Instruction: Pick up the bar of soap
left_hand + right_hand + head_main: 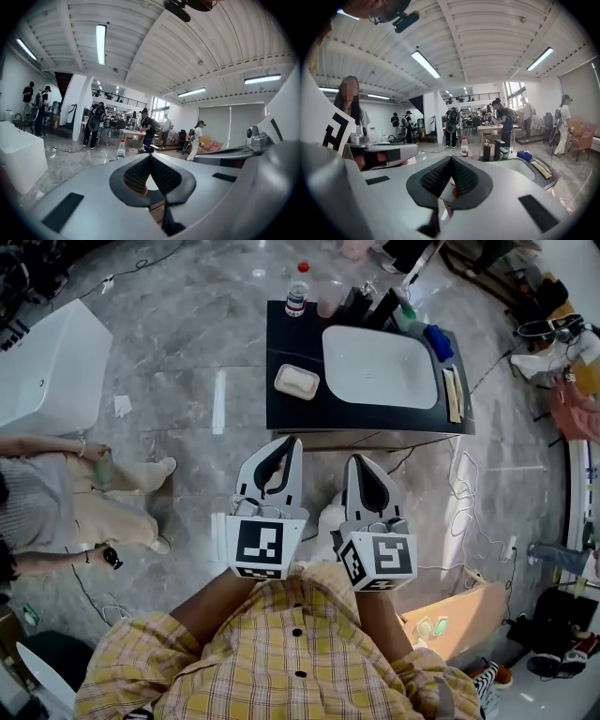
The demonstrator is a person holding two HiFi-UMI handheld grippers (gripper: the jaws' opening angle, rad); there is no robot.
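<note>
The bar of soap point(298, 381) lies in a white dish point(279, 381) on the left part of the black counter point(291, 416), just beside the left edge of the white sink point(380, 367) and well apart from both grippers. A water bottle point(296, 292) stands at the counter's back left corner, a blue cloth point(438, 341) sits near the back right corner, and a beige towel point(454, 393) runs along the right edge.

The person holds the left gripper point(293, 441) and the right gripper point(353, 461) side by side over the floor, short of the counter's front edge and pointing toward it. In the gripper views, the left gripper point(150, 157) has its jaws closed against each other, and so does the right gripper point(451, 160), pads meeting at the tips.
</note>
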